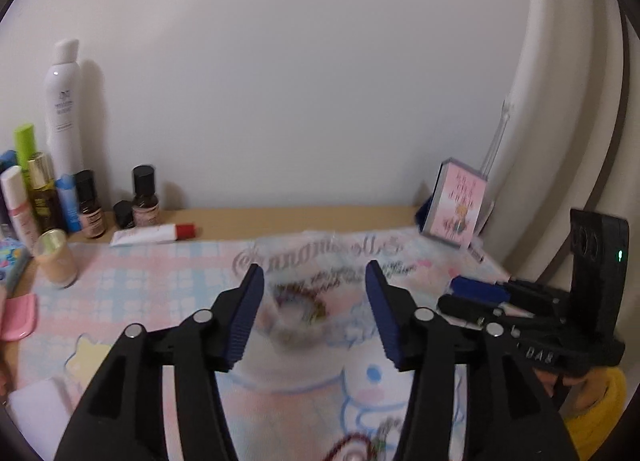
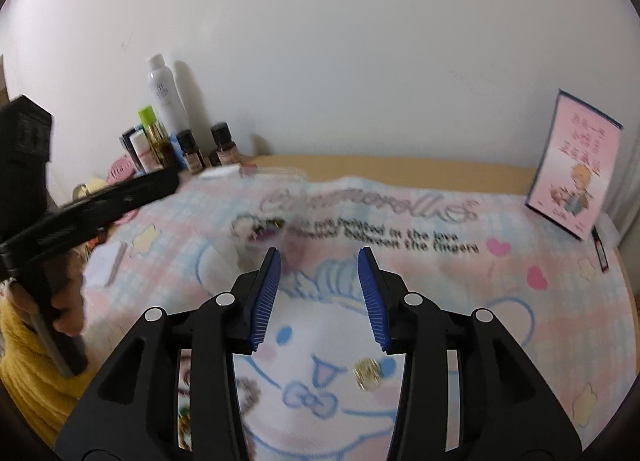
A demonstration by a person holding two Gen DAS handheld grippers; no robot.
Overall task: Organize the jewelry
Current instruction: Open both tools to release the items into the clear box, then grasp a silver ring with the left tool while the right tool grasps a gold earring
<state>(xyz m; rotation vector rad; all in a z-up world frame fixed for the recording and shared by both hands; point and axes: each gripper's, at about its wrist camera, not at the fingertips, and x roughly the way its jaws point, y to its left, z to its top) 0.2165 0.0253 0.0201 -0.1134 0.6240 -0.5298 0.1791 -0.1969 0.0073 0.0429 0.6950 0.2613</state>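
A clear plastic box holding a blurred bracelet-like piece of jewelry lies on the pastel Cinnamoroll cloth, just ahead of my open, empty left gripper. In the right wrist view the same clear box lies ahead and left of my open, empty right gripper. A gold piece of jewelry lies on the cloth under the right finger. More jewelry, dark red and beaded, shows at the bottom of the left view. The right gripper's body appears at the right of the left view.
Bottles and cosmetics crowd the back left by the wall, with a red-capped tube lying flat. A pink picture card leans at the back right. A pink object and a white block lie at the left.
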